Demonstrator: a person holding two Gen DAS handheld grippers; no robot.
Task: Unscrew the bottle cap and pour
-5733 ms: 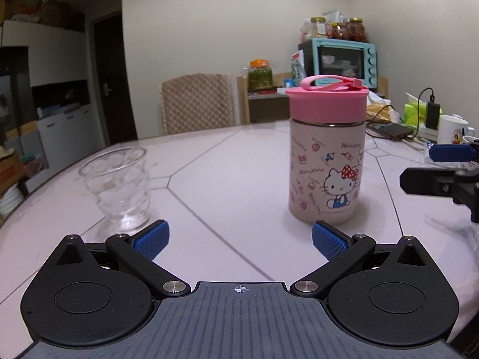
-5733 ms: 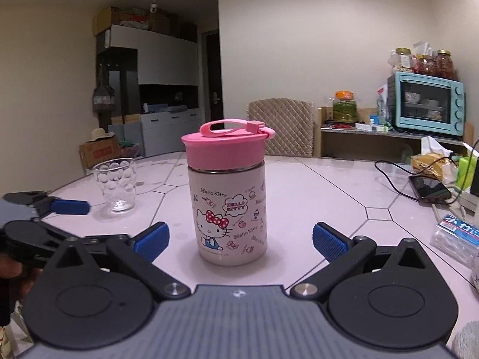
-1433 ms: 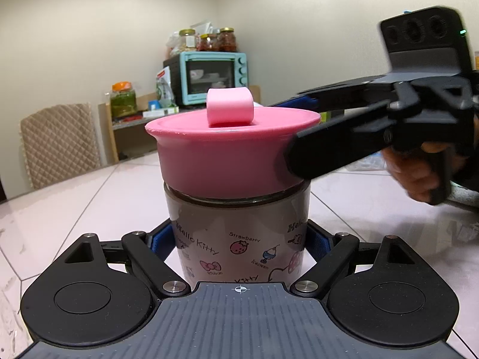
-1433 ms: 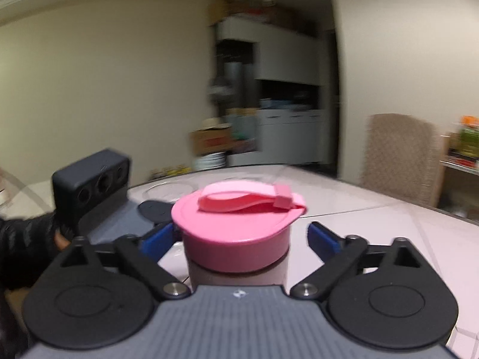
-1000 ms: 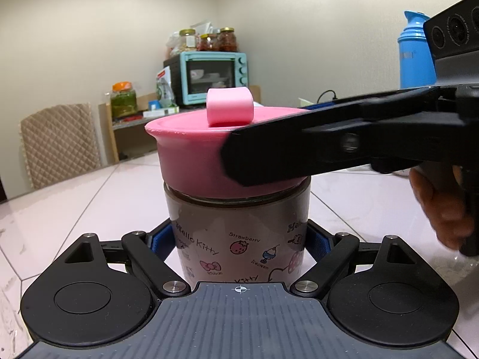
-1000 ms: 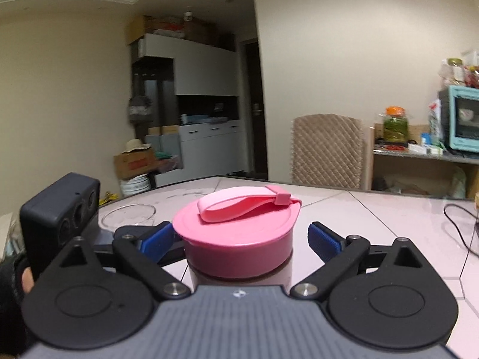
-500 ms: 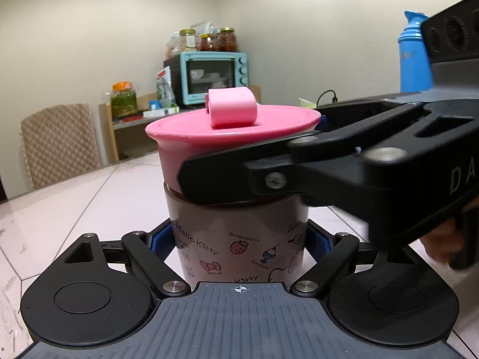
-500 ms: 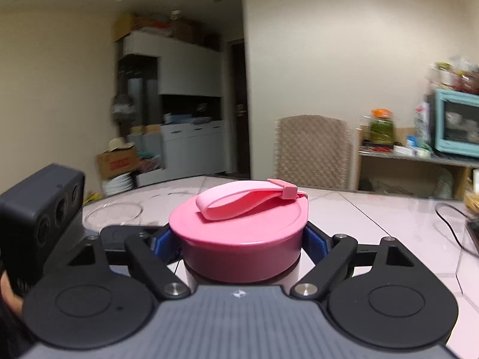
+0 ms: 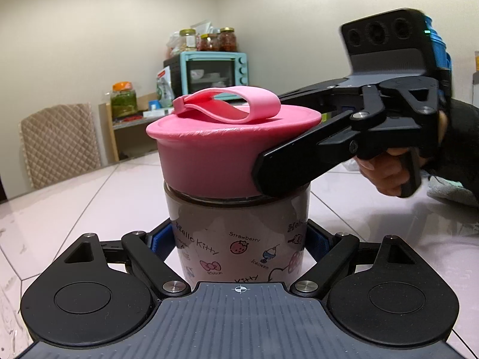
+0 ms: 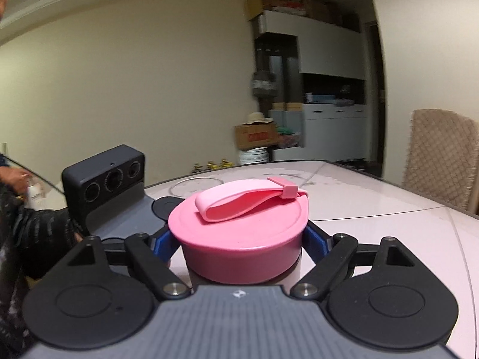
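bottle (image 9: 239, 239): upright on the pale table (image 9: 89, 197), Hello Kitty print on the body, right up close in the left wrist view

cap (image 10: 239, 233): pink, sitting on top of the bottle with its carry strap (image 10: 245, 200) flopped across the lid; a dark gap shows between cap and body, can't tell if it's loosened

left gripper (image 9: 239, 242): clamped on the bottle body, blue pads (image 9: 158, 239) pressed against both sides

right gripper (image 10: 239, 239): reaching in from the right side, squeezed onto the cap, pads tight on either side of it

background: teal toaster oven (image 9: 214, 70) with jars on top, quilted chair (image 9: 57, 143) behind the table
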